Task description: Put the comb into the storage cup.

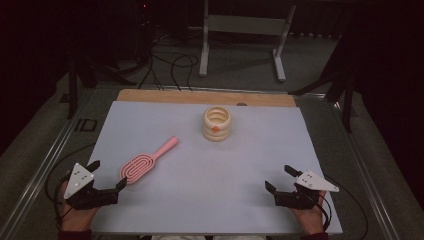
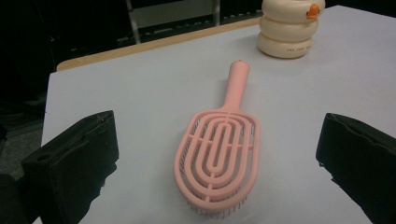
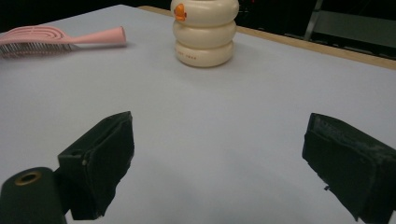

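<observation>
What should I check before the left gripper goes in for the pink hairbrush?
1. Left gripper open, nothing between its jaws: ok.
2. Pink hairbrush lying flat on the white table cover, bristles down, untouched: ok.
3. Brush head lined up between the jaws in the left gripper view, handle pointing away toward the far edge: ok.
4. Cream ringed holder upright and well apart from the brush: ok.
5. Right gripper open, resting near the table's near right edge, out of the left gripper's path: ok.
6. Whether the jaws stand wide enough for the brush head: cannot tell; the handle looks the safer grip.
</observation>
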`<state>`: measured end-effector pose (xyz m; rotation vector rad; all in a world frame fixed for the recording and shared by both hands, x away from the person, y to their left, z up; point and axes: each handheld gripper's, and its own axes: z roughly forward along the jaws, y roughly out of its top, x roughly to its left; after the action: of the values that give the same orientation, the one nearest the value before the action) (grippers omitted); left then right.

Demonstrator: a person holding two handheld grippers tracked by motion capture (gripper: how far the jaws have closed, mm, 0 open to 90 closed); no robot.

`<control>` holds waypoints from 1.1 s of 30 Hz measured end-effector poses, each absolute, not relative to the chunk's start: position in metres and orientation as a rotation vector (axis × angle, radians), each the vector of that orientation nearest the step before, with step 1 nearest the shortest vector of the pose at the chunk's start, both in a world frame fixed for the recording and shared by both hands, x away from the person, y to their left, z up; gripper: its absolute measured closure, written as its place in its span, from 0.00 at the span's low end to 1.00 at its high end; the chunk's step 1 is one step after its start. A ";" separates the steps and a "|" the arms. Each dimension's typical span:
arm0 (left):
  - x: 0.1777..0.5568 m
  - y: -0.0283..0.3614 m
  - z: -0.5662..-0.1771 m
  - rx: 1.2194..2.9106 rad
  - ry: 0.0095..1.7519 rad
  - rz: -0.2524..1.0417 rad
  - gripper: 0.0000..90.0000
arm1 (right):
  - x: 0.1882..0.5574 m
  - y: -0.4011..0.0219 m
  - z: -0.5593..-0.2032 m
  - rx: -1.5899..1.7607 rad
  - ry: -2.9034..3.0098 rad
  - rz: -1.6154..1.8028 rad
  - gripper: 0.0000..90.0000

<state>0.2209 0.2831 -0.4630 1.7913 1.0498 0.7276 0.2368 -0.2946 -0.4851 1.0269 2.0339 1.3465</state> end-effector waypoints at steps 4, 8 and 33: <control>0.224 0.281 -0.464 1.794 1.056 0.713 0.00 | 0.238 -0.294 -0.486 1.028 2.034 1.350 0.10; 0.226 0.281 -0.463 1.802 1.054 0.698 0.00 | 0.238 -0.295 -0.486 1.032 2.029 1.342 0.10; 0.237 0.273 -0.457 1.837 1.056 0.692 0.00 | 0.240 -0.294 -0.488 1.036 2.032 1.346 0.10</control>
<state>0.2367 0.2725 -0.4565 1.8367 1.0564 0.6917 0.2401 -0.2936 -0.4877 1.0360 2.0323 1.3461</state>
